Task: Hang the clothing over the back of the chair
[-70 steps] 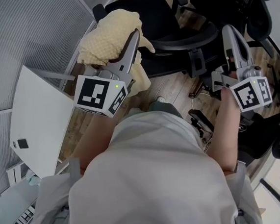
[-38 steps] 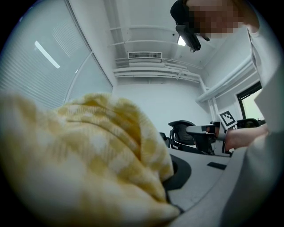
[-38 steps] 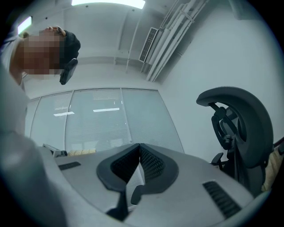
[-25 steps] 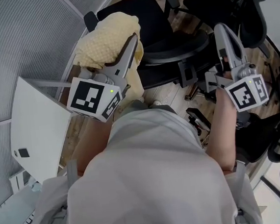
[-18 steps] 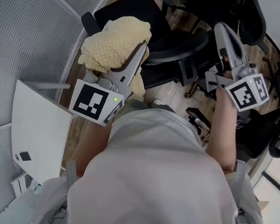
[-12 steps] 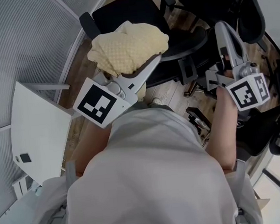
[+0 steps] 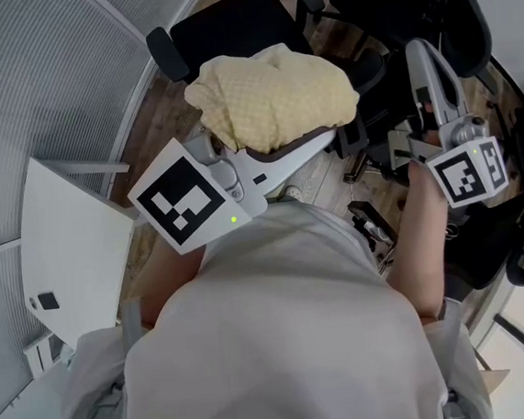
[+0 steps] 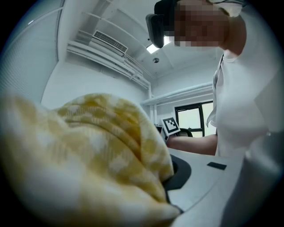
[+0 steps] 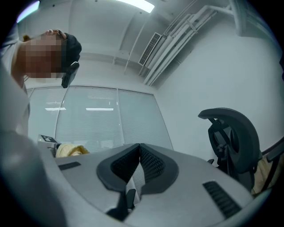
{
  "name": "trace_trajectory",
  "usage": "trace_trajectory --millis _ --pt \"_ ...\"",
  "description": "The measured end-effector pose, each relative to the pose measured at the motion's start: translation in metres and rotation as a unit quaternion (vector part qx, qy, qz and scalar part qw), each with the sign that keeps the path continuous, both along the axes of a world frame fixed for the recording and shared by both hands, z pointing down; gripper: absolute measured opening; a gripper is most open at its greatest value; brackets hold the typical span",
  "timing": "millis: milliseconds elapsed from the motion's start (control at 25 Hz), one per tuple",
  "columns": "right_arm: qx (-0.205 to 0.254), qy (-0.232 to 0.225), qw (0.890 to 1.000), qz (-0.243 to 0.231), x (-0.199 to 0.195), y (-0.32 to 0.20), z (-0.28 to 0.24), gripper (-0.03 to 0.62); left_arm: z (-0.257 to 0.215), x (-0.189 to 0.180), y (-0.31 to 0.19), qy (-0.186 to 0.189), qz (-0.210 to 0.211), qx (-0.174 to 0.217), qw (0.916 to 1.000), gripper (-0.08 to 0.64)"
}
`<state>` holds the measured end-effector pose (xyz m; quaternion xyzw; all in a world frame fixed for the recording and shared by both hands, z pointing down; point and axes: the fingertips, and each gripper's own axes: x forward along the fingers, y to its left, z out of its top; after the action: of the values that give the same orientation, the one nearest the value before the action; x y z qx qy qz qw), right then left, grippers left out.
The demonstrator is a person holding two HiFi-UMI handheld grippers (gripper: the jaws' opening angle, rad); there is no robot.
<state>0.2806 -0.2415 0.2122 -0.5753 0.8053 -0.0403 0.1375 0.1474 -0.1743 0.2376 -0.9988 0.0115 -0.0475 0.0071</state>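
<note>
Up at 12 o'clock over the black office chair (image 7: 226, 28), the left gripper (image 7: 316, 143) pinches the yellow clothing (image 7: 274, 97) in nearly closed jaws, swung over from 11 o'clock and closer to hanging, while the right gripper (image 7: 420, 55) is shut and empty.

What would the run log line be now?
left tongs: shut on yellow garment | right tongs: shut, empty | status: not yet hung on black chair

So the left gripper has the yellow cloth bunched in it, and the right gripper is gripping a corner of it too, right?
Not quite. The right gripper holds nothing: the right gripper view shows its jaws shut together with nothing between them. The yellow cloth is bunched in the left gripper alone.
</note>
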Motion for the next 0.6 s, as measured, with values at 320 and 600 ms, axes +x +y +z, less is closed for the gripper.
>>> trace_trajectory --millis 320,600 --pt "0.003 0.004 1.0 0.004 -0.001 0.006 -0.005 0.021 -0.023 0.014 0.021 0.023 0.065 0.0 0.9976 0.078" --pt "0.008 0.012 1.0 0.017 0.002 0.012 -0.009 0.021 -0.039 0.027 0.029 0.063 0.094 -0.017 0.9934 0.078"
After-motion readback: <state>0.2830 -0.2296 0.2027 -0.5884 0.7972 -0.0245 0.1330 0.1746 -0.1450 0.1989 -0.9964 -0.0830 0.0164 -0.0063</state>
